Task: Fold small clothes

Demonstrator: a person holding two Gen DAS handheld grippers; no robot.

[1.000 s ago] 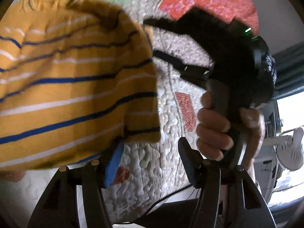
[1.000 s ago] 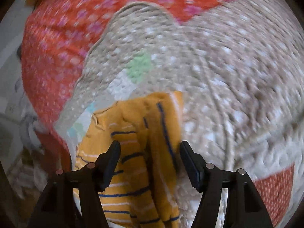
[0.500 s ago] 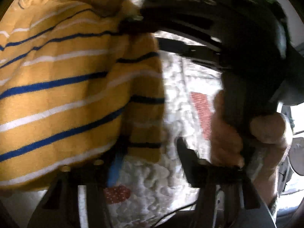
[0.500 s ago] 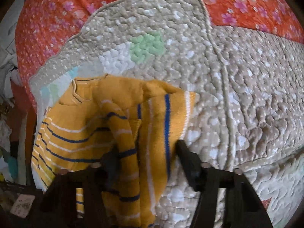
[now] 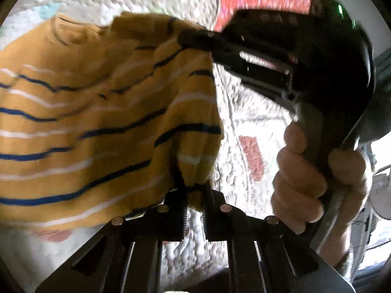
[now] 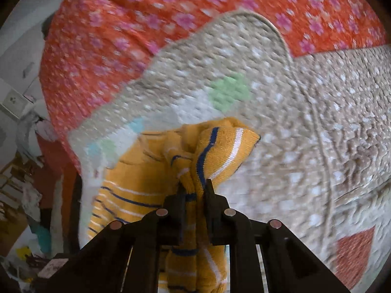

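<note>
A small yellow sweater [image 5: 92, 122] with blue and white stripes hangs bunched above a beige quilted blanket [image 6: 305, 127], pinched at two places along its edge. The left claw [image 5: 194, 190] has just been closing and now grips a fold of the striped knit between its pads. The right claw [image 6: 194, 190] has likewise just been closing, and a gathered ridge of the same sweater is pressed between its fingers, the cloth trailing down under it. In the left wrist view, the person's right hand [image 5: 308, 183] wraps the handle of the right claw, whose tips bite the sweater near its upper corner. An orange flowered cover [image 6: 136, 31] lies beyond the quilt.
</note>
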